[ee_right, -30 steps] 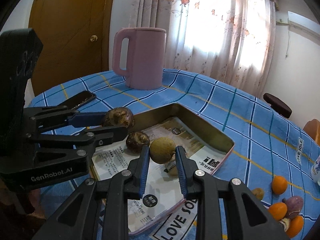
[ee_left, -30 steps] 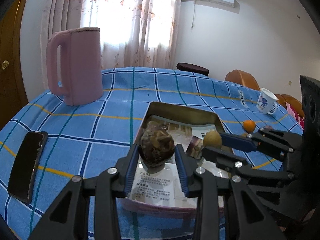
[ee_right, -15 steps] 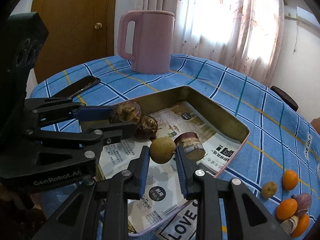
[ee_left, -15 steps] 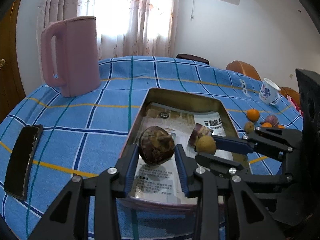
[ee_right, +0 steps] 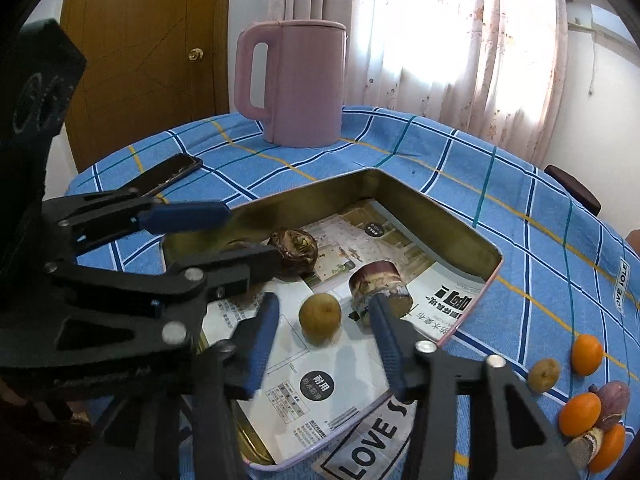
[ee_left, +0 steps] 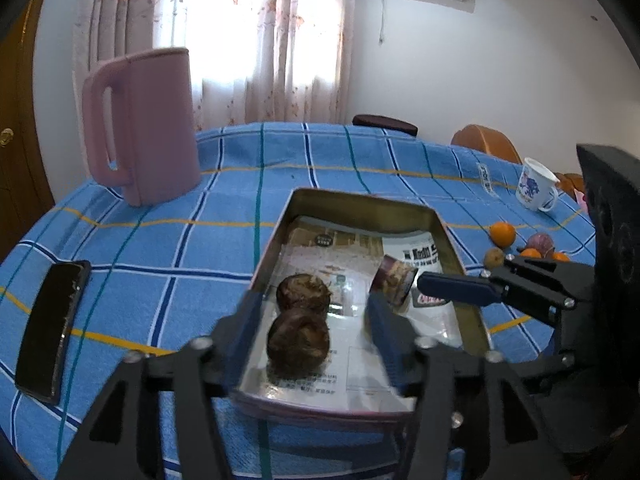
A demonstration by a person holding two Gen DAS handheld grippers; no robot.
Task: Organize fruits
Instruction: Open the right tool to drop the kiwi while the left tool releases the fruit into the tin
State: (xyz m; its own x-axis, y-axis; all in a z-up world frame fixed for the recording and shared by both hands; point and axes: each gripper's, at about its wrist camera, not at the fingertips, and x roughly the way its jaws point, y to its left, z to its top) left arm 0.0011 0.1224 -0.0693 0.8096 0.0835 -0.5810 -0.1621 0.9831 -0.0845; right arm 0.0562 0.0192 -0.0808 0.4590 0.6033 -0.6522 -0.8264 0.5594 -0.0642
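Observation:
A metal tray [ee_left: 362,203] lined with printed paper sits on the blue checked tablecloth. My left gripper [ee_left: 314,312] is open above the tray's near end, over a dark brown fruit [ee_left: 298,340] that lies in the tray beside a second brown fruit [ee_left: 303,290]. A cut purple-brown piece [ee_left: 394,278] lies further right. My right gripper [ee_right: 324,320] is open around a small yellow-brown fruit [ee_right: 320,316] resting on the paper in the tray [ee_right: 456,222]. The cut piece [ee_right: 378,284] and one brown fruit [ee_right: 296,246] show behind it.
A pink kettle [ee_left: 144,124] stands at the back left and a black phone [ee_left: 52,328] lies left of the tray. Loose oranges and other fruits [ee_right: 586,404] lie right of the tray. A white mug [ee_left: 534,190] stands far right.
Both grippers opened. The brown fruit left my left gripper and the yellow-brown fruit left my right gripper; both now lie in the tray.

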